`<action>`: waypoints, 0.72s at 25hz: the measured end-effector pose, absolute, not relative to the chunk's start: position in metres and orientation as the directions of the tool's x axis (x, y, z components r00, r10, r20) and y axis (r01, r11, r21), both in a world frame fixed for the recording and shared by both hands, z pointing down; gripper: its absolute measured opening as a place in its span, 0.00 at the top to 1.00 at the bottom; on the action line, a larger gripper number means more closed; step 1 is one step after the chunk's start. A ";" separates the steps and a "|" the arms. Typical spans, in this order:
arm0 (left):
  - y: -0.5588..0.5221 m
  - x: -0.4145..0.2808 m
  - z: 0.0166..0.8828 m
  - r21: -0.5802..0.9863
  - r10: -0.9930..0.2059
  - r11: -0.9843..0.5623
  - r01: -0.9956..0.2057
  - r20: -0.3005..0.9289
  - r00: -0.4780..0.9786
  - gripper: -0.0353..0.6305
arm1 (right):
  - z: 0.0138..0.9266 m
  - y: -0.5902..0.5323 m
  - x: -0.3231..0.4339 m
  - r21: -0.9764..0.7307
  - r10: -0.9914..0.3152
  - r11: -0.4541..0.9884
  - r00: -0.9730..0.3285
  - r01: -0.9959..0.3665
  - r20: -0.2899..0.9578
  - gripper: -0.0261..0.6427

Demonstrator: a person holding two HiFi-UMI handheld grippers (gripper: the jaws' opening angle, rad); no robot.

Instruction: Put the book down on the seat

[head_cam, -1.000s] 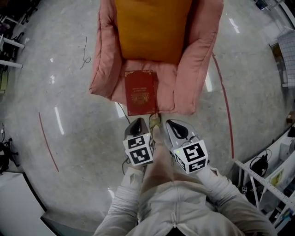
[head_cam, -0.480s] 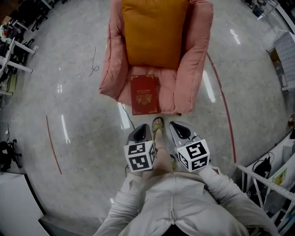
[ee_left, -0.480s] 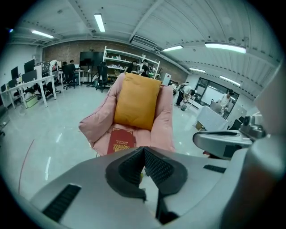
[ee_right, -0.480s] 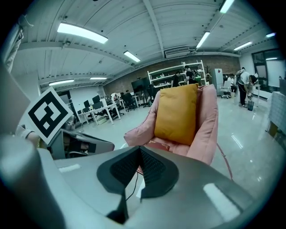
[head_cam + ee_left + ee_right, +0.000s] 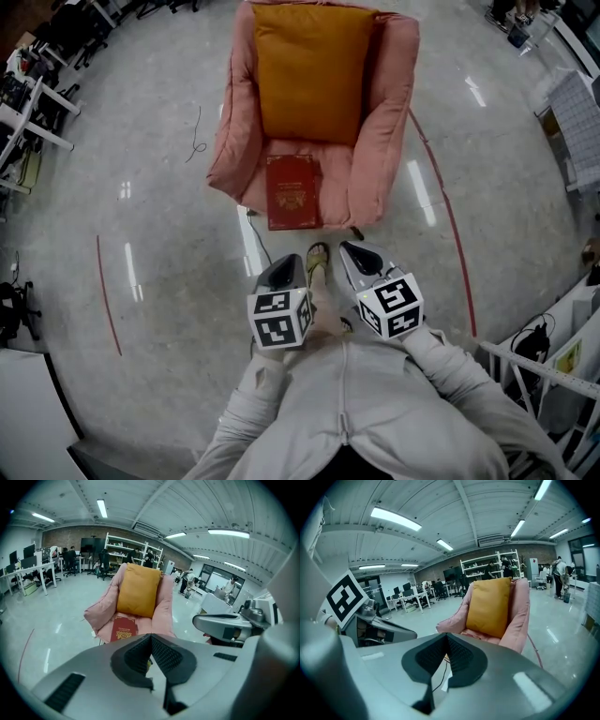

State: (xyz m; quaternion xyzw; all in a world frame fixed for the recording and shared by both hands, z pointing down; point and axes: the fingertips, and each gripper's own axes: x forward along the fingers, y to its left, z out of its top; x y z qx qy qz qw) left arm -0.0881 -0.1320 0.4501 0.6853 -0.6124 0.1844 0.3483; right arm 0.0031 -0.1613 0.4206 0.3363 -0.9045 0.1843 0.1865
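Observation:
A dark red book [image 5: 292, 191] with a gold emblem lies flat on the front of the pink armchair's seat [image 5: 330, 159], below the orange cushion [image 5: 307, 70]. Both grippers hang close to my body, well short of the chair and apart from the book. My left gripper [image 5: 289, 262] is shut with nothing between its pads. My right gripper [image 5: 351, 249] is shut and empty too. The left gripper view shows the book [image 5: 123, 629] beyond the closed left gripper [image 5: 150, 636]. In the right gripper view the closed right gripper [image 5: 446, 637] hides the book; the cushion [image 5: 490, 604] shows.
My sandalled foot [image 5: 317, 258] stands between the grippers. A red line [image 5: 448, 216] curves over the glossy floor right of the chair, and a thin cable [image 5: 195, 141] lies to its left. Desks [image 5: 33, 103] stand far left, racks [image 5: 553, 366] at the right. People stand far back.
The view has drawn back from the armchair, which now sits farther up in the head view. The book stays on the seat. Both grippers stay shut near my body.

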 end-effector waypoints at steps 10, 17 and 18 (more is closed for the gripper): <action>-0.112 -0.085 0.435 0.256 -0.739 -0.007 -0.967 0.650 0.177 0.94 | 0.404 -0.142 0.000 -0.181 -0.527 0.746 -0.734 -0.641 0.428 0.96; -0.110 -0.080 0.431 0.257 -0.746 -0.010 -0.966 0.642 0.179 0.94 | 0.401 -0.138 0.000 -0.171 -0.517 0.759 -0.741 -0.628 0.428 0.96; -0.111 -0.079 0.430 0.256 -0.747 -0.012 -0.967 0.640 0.179 0.94 | 0.401 -0.138 0.000 -0.171 -0.516 0.760 -0.742 -0.627 0.428 0.96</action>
